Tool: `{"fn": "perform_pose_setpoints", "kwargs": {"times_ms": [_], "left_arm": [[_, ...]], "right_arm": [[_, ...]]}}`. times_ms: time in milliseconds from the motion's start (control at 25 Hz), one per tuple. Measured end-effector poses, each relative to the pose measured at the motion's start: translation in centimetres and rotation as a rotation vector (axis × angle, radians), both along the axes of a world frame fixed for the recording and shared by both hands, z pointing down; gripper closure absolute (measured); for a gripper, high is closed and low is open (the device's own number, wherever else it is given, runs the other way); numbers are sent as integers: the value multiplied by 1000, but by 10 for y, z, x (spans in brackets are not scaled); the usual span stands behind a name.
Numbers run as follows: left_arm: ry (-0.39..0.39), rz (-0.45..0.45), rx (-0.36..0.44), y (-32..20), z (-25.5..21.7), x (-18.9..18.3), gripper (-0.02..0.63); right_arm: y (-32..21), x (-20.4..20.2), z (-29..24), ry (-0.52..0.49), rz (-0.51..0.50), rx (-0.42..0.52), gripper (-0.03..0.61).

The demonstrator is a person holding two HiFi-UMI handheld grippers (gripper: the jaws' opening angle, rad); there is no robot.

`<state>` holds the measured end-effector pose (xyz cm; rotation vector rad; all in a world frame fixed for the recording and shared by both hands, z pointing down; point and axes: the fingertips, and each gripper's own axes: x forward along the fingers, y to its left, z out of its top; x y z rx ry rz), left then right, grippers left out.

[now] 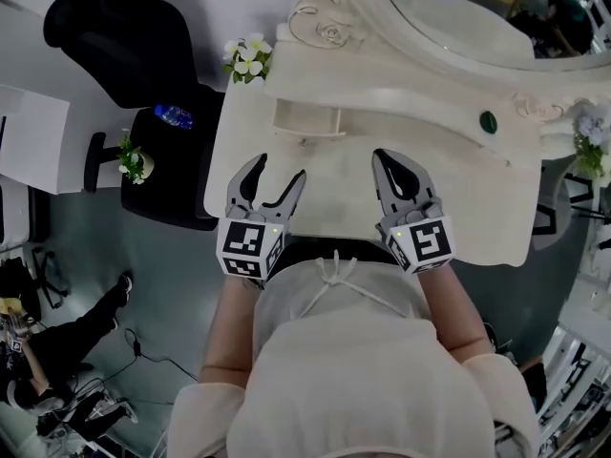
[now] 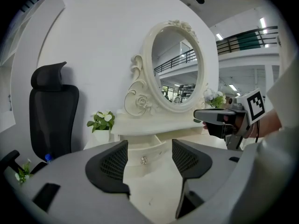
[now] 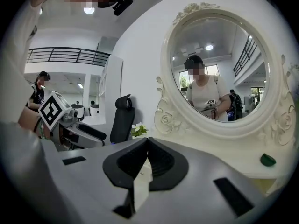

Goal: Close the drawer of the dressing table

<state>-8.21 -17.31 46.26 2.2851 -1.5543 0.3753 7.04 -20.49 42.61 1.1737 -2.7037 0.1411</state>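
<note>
The cream dressing table [image 1: 477, 208] has a small drawer [image 1: 307, 120] sticking out from under its upper shelf. In the left gripper view the drawer front [image 2: 145, 154] with its crystal knob [image 2: 144, 160] sits straight ahead, framed between the jaws. My left gripper [image 1: 280, 168] hovers open over the tabletop, just short of the drawer and touching nothing. My right gripper [image 1: 385, 156] is shut and empty over the tabletop, to the right of the drawer. In the right gripper view its pads [image 3: 161, 160] meet with nothing between them.
An oval mirror [image 1: 458, 17] rises at the table's back. A small green object [image 1: 488, 120] lies on the shelf at the right. White flowers [image 1: 246, 60] stand at the left corner. A black office chair [image 1: 105, 36] and a seated person [image 1: 57, 342] are to the left.
</note>
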Motion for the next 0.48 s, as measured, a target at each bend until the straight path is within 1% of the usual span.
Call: {"fn": "perform_pose_setpoints", "kwargs": {"times_ms": [240, 480], "left_arm": [[-7, -15, -75, -23, 49, 8, 301], [-33, -44, -152, -41, 92, 12, 309]], "right_arm": [[-25, -5, 30, 7, -35, -57, 572], [-47, -4, 52, 18, -22, -81, 572]]}}
